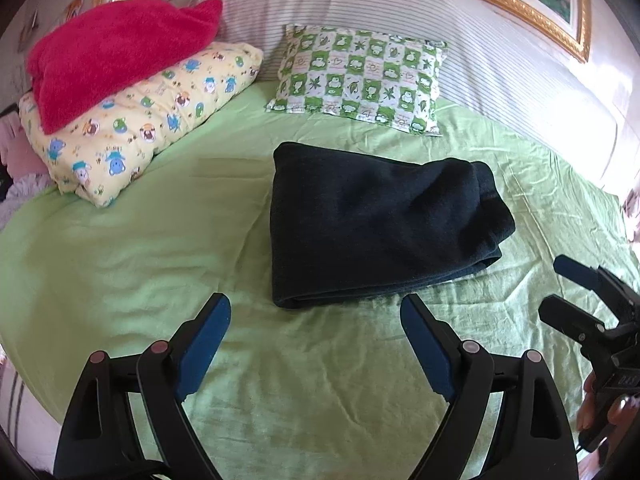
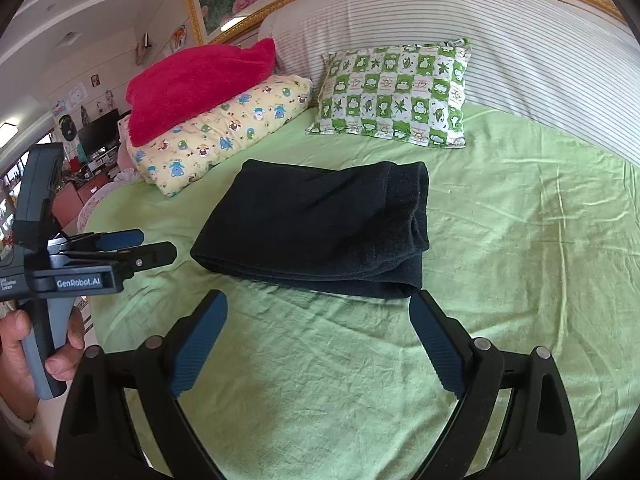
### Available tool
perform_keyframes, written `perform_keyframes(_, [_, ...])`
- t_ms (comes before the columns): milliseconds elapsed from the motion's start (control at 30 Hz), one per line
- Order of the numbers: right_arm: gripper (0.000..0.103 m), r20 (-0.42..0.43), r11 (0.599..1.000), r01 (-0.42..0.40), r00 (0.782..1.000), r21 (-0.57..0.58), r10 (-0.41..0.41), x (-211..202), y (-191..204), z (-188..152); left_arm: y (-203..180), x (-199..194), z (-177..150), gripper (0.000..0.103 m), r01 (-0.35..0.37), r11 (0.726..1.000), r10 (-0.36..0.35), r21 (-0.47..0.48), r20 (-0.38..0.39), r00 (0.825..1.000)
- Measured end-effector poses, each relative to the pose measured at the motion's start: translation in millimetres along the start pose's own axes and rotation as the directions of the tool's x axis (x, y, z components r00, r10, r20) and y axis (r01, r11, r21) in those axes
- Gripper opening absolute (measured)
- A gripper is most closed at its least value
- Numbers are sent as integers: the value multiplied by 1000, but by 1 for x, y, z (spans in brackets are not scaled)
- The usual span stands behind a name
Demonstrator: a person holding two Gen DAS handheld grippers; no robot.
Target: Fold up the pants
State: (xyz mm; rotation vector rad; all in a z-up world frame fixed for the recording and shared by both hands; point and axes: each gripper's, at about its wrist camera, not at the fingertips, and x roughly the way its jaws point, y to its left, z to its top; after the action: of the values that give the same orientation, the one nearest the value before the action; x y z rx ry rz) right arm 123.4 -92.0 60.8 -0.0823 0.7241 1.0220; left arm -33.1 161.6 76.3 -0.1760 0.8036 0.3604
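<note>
Dark navy pants (image 1: pixel 380 220) (image 2: pixel 320 228) lie folded into a thick rectangle in the middle of a light green bed sheet (image 1: pixel 160 248) (image 2: pixel 520 240). My left gripper (image 1: pixel 316 308) hovers just in front of the bundle's near edge, jaws open wide, nothing between the blue pads. My right gripper (image 2: pixel 320 300) is also open and empty, its right fingertip close to the bundle's near right corner. Each gripper shows in the other's view: the right gripper (image 1: pixel 560 288) at the right edge, the left gripper (image 2: pixel 152 242) at the left, held by a hand (image 2: pixel 24 348).
A yellow cartoon-print pillow (image 1: pixel 136 128) (image 2: pixel 224 132) with a red fluffy blanket (image 1: pixel 116 56) (image 2: pixel 196 84) on it lies at the back left. A green-and-white checked pillow (image 1: pixel 360 80) (image 2: pixel 396 96) leans on a striped bolster (image 1: pixel 460 32) (image 2: pixel 500 40) at the headboard.
</note>
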Motion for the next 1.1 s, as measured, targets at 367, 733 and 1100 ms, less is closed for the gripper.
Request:
perform_keyframes(367, [93,-15,999,-32,999,-40,31,14,5,-3,-5,19,-4,90,-26,999,26,39,-17,1000])
perform_keyframes(733, [93,-18,999,-40,999,-34,39,37,-2,-7,-8,50,-9,90,-10,999,12,48,-53,998])
perform_keyframes(1100, [93,10,998,-39,999,-47,39,47,-2,-12,-11,63,-16,90,-12,997,16,76,-52,999])
